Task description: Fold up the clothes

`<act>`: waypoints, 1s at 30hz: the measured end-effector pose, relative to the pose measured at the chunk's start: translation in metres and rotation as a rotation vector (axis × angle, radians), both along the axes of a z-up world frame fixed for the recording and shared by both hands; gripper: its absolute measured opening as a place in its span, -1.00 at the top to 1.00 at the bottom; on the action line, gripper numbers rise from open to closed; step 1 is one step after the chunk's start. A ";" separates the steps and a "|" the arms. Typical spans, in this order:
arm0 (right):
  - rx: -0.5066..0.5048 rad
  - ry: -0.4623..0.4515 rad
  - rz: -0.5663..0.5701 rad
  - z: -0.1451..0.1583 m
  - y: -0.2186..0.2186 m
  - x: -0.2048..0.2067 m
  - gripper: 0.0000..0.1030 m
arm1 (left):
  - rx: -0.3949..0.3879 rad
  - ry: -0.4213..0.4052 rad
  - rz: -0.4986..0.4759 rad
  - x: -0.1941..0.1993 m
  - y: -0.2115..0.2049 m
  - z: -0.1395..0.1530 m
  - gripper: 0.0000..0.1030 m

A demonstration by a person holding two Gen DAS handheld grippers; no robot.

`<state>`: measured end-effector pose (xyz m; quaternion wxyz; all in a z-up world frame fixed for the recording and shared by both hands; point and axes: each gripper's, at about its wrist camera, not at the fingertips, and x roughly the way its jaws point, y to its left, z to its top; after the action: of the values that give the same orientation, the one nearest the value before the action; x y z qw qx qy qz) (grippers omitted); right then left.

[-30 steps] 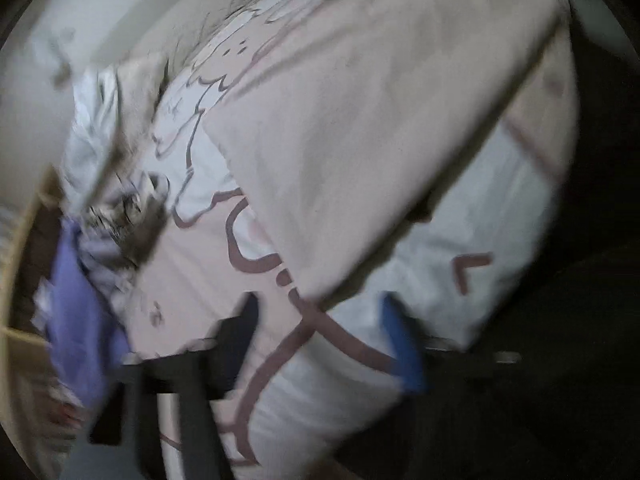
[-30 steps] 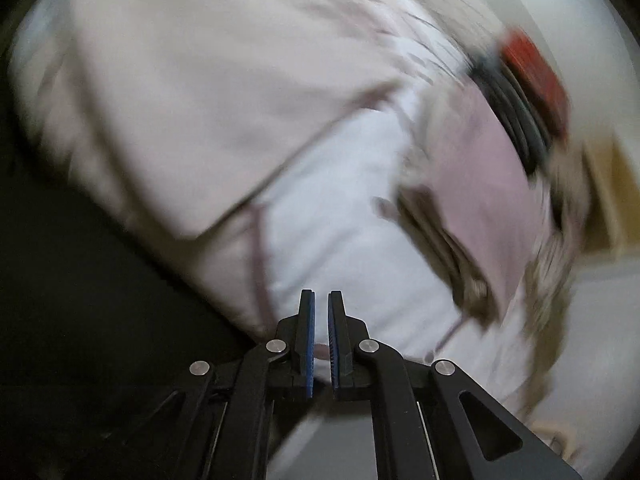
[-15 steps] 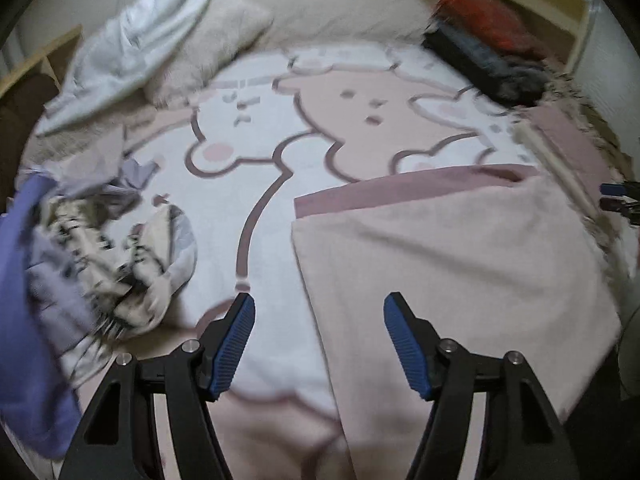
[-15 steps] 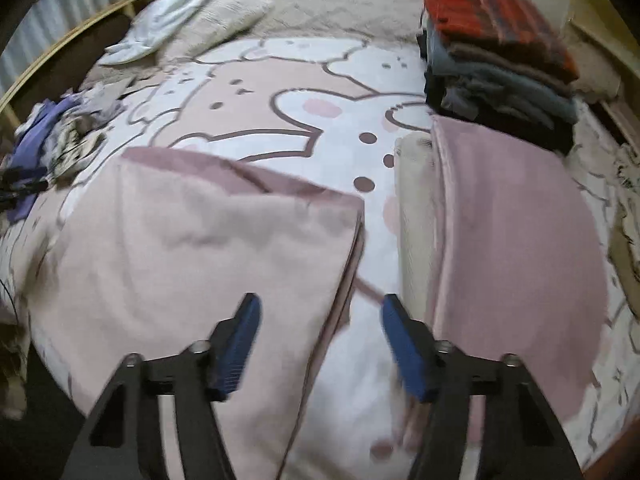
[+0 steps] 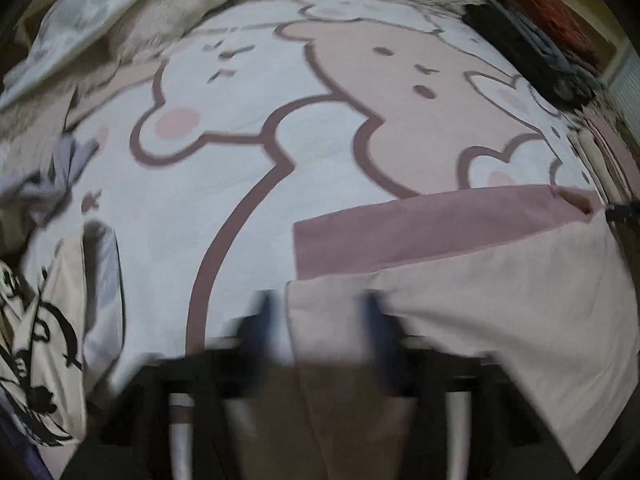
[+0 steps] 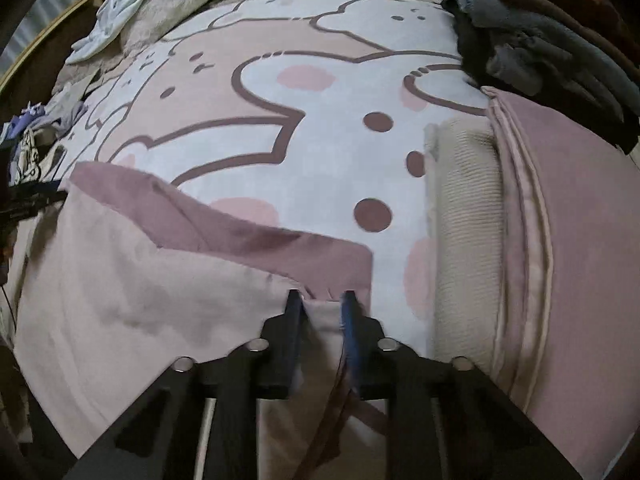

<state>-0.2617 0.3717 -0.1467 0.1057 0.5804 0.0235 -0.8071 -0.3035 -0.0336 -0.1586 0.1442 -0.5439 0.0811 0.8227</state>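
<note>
**Pink garment half-folded on the bed**

The pale pink garment (image 5: 500, 300) lies flat on the cartoon-print bedspread (image 5: 256, 208), near its front edge. Its upper layer is turned back, showing a darker mauve band (image 6: 224, 220) along the far side. To its right on the bedspread sit a folded mauve piece (image 6: 576, 240) over a cream ribbed one (image 6: 468, 216), with a stack of folded dark clothes (image 6: 540, 48) behind them.

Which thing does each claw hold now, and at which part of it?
Both claws have just been closing on the pink cloth: the right claw at its near right corner, the left claw at its near left corner. A firm grip cannot be told.
</note>
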 end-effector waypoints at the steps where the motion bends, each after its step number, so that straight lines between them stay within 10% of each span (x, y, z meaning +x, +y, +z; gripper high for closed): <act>1: 0.007 0.011 0.009 0.002 -0.002 0.002 0.72 | -0.001 0.020 -0.007 0.004 0.001 0.004 0.68; 15: 0.105 0.197 -0.014 0.058 -0.014 0.016 0.87 | 0.007 0.173 0.012 0.005 -0.004 0.049 0.76; 26: 0.190 0.090 -0.036 -0.002 -0.015 -0.031 0.87 | -0.109 0.089 0.009 -0.038 0.021 -0.006 0.75; 30: 0.187 0.069 -0.023 -0.019 -0.015 -0.035 0.84 | -0.144 0.095 0.024 -0.037 0.023 -0.012 0.43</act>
<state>-0.2970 0.3562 -0.1660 0.0411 0.5599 0.0959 -0.8220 -0.3405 -0.0110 -0.1710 0.0908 -0.5140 0.1405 0.8414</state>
